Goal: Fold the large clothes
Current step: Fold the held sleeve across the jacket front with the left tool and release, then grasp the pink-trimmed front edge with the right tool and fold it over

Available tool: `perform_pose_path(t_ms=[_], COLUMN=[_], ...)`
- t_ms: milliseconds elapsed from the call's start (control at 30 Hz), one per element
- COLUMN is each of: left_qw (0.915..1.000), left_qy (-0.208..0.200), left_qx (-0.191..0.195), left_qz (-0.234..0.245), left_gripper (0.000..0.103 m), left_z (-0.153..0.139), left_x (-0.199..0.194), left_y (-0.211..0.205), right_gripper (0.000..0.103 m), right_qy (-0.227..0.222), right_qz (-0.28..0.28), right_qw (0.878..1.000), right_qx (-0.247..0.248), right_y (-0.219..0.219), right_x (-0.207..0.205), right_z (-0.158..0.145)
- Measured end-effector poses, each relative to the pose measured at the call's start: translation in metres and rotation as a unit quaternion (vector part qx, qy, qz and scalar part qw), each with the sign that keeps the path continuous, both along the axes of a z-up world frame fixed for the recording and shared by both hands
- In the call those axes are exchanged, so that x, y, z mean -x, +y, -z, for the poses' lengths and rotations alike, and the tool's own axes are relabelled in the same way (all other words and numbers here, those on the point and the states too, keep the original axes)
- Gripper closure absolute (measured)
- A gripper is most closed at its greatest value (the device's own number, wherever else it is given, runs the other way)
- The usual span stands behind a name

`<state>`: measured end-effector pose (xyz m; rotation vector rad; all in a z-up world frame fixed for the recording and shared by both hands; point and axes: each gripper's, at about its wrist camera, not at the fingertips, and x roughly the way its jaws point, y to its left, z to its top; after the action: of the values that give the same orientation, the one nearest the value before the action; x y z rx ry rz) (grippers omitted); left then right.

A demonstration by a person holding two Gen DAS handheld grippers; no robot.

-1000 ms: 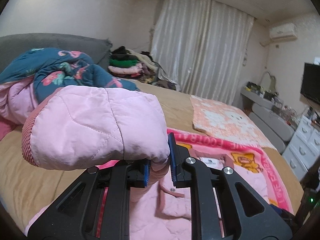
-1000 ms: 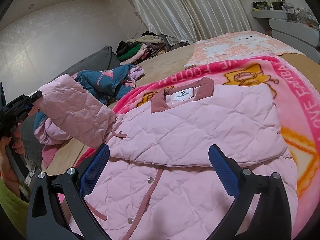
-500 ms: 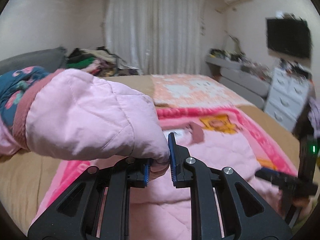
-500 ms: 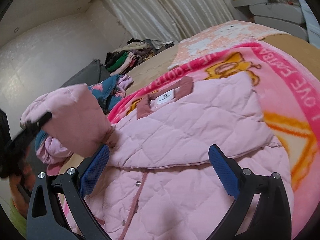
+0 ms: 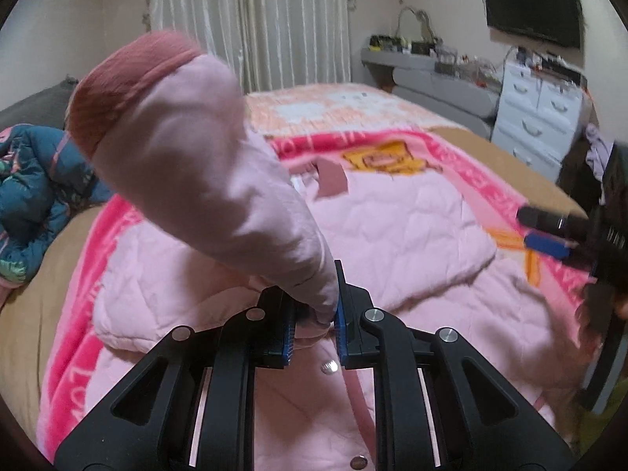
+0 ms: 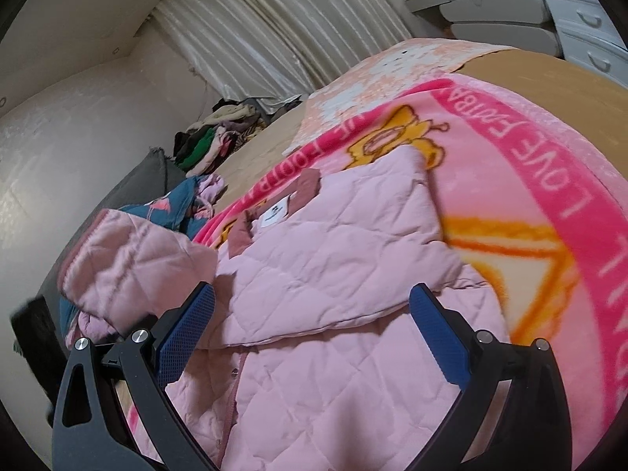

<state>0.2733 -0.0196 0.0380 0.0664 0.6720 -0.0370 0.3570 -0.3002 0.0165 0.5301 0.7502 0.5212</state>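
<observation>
Since a second ago the left gripper (image 5: 314,310) has carried the pink sleeve (image 5: 204,180) from out beside the teal floral garment (image 5: 31,180) in over the quilted pink jacket (image 6: 337,274). Its jaws are pinched tight on the sleeve's edge, and the ribbed rose cuff (image 5: 129,78) stands up toward the curtain. The jacket lies on the pink cartoon blanket (image 6: 549,165), its far sleeve already folded across the chest. The right gripper (image 6: 310,333) hovers over the jacket's near half with jaws spread wide and nothing between them. Only the left wrist view shows the wall television (image 5: 530,8) and white drawers (image 5: 537,117) beyond the jacket. Only the right wrist view shows the collar label (image 6: 274,212) and the clothes pile (image 6: 219,133) past the jacket.
</observation>
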Motion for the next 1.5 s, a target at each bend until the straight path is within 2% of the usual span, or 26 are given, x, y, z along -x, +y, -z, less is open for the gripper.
perform_pose_path(t_ms=[233, 433, 633, 867, 967, 1033, 1167, 1233, 1333, 1500], left_qw=[0.9986, 0.9980, 0.9958, 0.9954, 0.9945, 0.9941, 0.9934, 0.9938, 0.9945, 0.9971], left_qy=[0.032, 0.049, 0.062, 0.063, 0.063, 0.065, 0.068, 0.070, 0.063, 0.043], left_qx=[-0.034, -0.026, -0.051, -0.055, -0.067, -0.060, -0.059, -0.037, 0.001, 0.026], left_qz=[0.024, 0.030, 0.044, 0.046, 0.050, 0.062, 0.071, 0.078, 0.084, 0.056], left_gripper=[0.092, 0.090, 0.088, 0.085, 0.071, 0.050, 0.040, 0.025, 0.017, 0.009], left_z=[0.031, 0.043, 0.061, 0.064, 0.064, 0.063, 0.061, 0.056, 0.043, 0.024], left_x=[0.000, -0.001, 0.004, 0.010, 0.015, 0.020, 0.028, 0.033, 0.040, 0.047], left_y=[-0.018, -0.016, -0.024, -0.021, -0.025, -0.027, -0.032, -0.029, -0.020, 0.007], right_gripper=[0.004, 0.004, 0.004, 0.004, 0.004, 0.004, 0.004, 0.004, 0.004, 0.004], right_qy=[0.002, 0.004, 0.008, 0.007, 0.004, 0.002, -0.003, -0.005, -0.006, -0.001], right_qz=[0.013, 0.015, 0.015, 0.017, 0.015, 0.014, 0.012, 0.010, 0.008, 0.001], right_qw=[1.000, 1.000, 1.000, 0.999, 0.999, 0.999, 0.999, 0.999, 0.999, 0.998], right_qx=[-0.001, 0.004, 0.013, 0.028, 0.034, 0.037, 0.043, 0.048, 0.053, 0.061], right_y=[-0.009, -0.009, -0.002, 0.004, 0.008, 0.009, 0.012, 0.014, 0.016, 0.022], right_x=[0.001, 0.002, 0.001, 0.002, 0.003, 0.004, 0.007, 0.009, 0.012, 0.017], right_z=[-0.001, -0.002, -0.002, -0.008, -0.011, -0.013, -0.018, -0.020, -0.023, -0.022])
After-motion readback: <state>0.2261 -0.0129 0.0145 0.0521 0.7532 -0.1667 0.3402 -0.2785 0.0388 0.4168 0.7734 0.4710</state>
